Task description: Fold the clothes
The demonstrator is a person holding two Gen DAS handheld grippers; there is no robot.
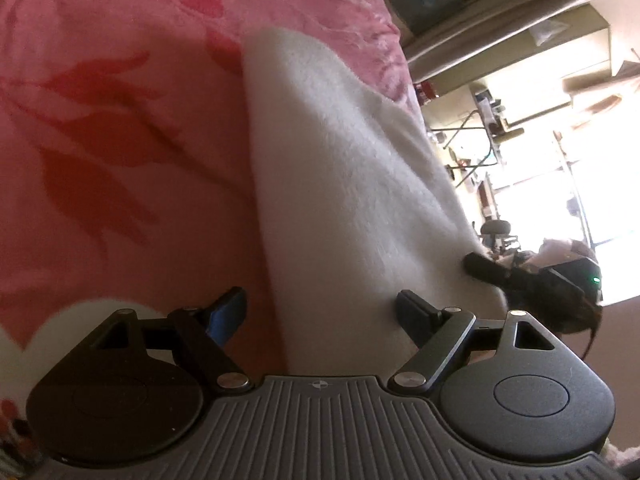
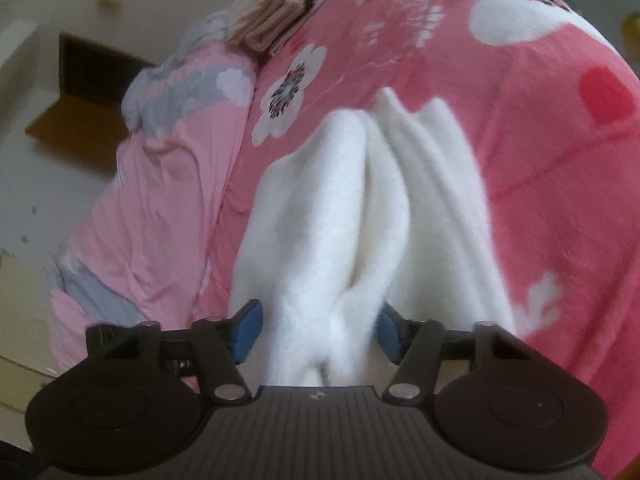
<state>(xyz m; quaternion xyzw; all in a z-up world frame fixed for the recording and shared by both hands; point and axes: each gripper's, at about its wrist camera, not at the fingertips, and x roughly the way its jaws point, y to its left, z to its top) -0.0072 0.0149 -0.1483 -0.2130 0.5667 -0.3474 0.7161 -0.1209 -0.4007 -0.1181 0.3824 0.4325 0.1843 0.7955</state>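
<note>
A pink floral bed (image 1: 100, 140) fills the left wrist view; the left hand-held gripper (image 1: 322, 312) stands released around the white fleece garment (image 1: 332, 184), which could slip. Right wrist view: the right hand-held gripper (image 2: 318, 330), gaping, straddles bunched fleece; closing may catch uneven layers.

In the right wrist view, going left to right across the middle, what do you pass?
Floor → pale pink quilt → white garment → pink floral bedspread.
</note>
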